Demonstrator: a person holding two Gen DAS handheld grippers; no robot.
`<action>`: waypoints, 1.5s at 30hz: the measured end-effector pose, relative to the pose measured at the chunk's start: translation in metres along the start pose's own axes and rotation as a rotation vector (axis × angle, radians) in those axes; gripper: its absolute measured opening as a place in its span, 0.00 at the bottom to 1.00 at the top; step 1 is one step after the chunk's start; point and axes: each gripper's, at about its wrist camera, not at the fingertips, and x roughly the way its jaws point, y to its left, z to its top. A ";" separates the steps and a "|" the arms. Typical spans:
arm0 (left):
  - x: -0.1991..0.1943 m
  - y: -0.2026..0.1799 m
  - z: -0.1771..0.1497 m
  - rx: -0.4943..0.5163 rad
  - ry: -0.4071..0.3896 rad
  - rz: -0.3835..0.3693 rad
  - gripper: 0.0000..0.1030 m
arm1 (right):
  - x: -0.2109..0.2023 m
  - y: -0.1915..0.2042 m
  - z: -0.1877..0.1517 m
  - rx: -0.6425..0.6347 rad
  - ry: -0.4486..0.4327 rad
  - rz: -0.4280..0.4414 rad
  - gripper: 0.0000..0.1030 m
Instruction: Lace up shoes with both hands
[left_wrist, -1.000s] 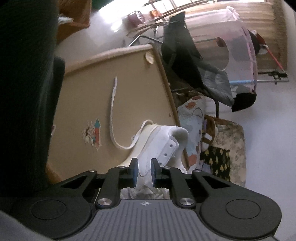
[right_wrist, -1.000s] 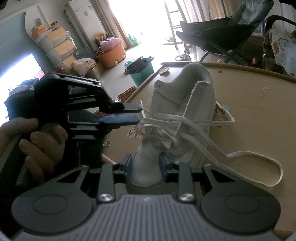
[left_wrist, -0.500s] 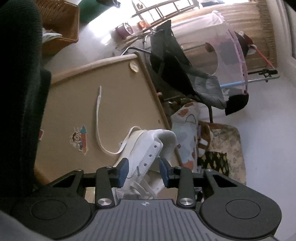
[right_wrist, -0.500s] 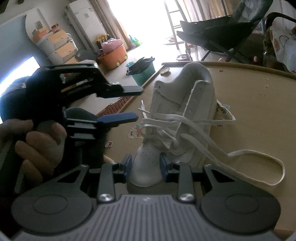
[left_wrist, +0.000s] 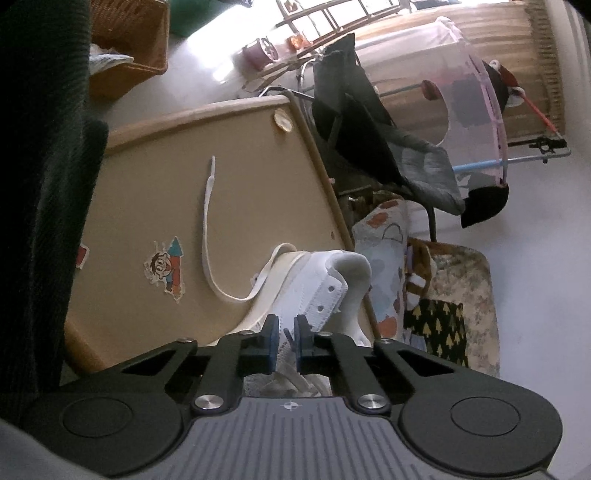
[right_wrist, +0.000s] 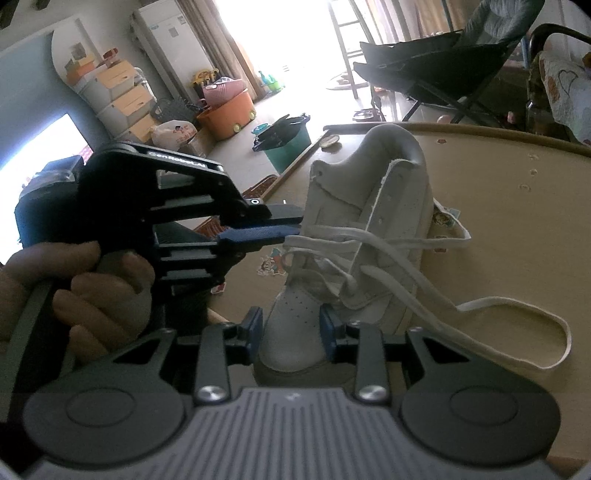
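- The white shoe stands on the tan table, in the middle of the right wrist view, heel toward the top of the frame and toe at the bottom centre.
- The right gripper has its fingers set on either side of the toe; they look to be steadying the shoe, though the pads' contact is hard to confirm.
- The left gripper comes in from the left of that frame, held in a hand. Its jaws are closing on the end of the white lace beside the upper eyelets, with the lace tip between the pads.
- In the left wrist view the fingers stand nearly together at lower centre, a thin strand of lace between them.
- The other lace end trails in a loose loop across the table at the lower right.
- Step in hand, as I judge it: securing the free lace end on the left side of the shoe, with the top eyelets still empty.
- The next move calls for a firm pinch near the tip, then guiding it through the next open eyelet while the right gripper keeps the shoe from sliding.
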 end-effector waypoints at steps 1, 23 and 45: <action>0.001 0.001 0.000 0.002 0.000 0.002 0.08 | 0.000 0.000 0.000 0.001 0.000 0.000 0.32; -0.001 -0.012 0.001 0.212 -0.033 0.039 0.07 | 0.001 -0.003 0.000 0.019 -0.004 0.016 0.33; -0.014 -0.023 0.007 0.307 -0.071 0.103 0.05 | 0.001 -0.004 -0.001 0.015 -0.005 0.014 0.33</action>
